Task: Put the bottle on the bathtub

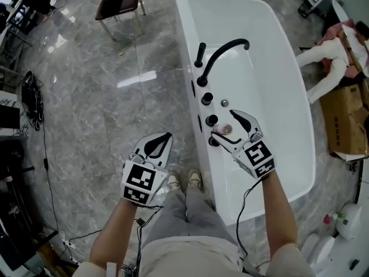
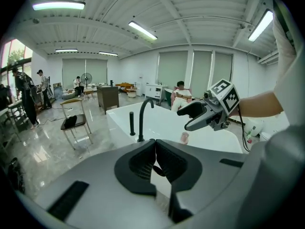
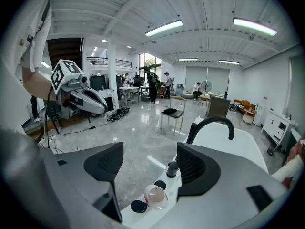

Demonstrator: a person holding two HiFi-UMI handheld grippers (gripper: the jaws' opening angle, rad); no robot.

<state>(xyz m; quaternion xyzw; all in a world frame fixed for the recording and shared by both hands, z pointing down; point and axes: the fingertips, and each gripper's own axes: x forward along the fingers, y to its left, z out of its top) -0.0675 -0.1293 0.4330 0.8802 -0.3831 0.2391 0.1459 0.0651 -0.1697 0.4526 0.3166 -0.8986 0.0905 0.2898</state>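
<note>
A small, pale pink bottle (image 1: 222, 130) stands upright on the near rim of the white bathtub (image 1: 187, 51), between black round knobs (image 1: 211, 120). My right gripper (image 1: 222, 124) hangs open over it, one jaw on each side and neither touching it. In the right gripper view the bottle (image 3: 156, 197) sits low between the spread jaws of the right gripper (image 3: 150, 163). My left gripper (image 1: 164, 140) is shut and empty above the floor, left of the tub. In the left gripper view its jaws (image 2: 155, 151) meet, and the bottle (image 2: 184, 137) shows beyond them under the right gripper (image 2: 200, 116).
A black arched faucet (image 1: 222, 51) and a black hand shower post (image 1: 200, 53) rise from the tub rim farther along. A chair (image 1: 118, 4) stands on the grey marble floor beyond. Cables (image 1: 31, 97) lie at the left, and a cardboard box (image 1: 346, 117) sits right of the tub.
</note>
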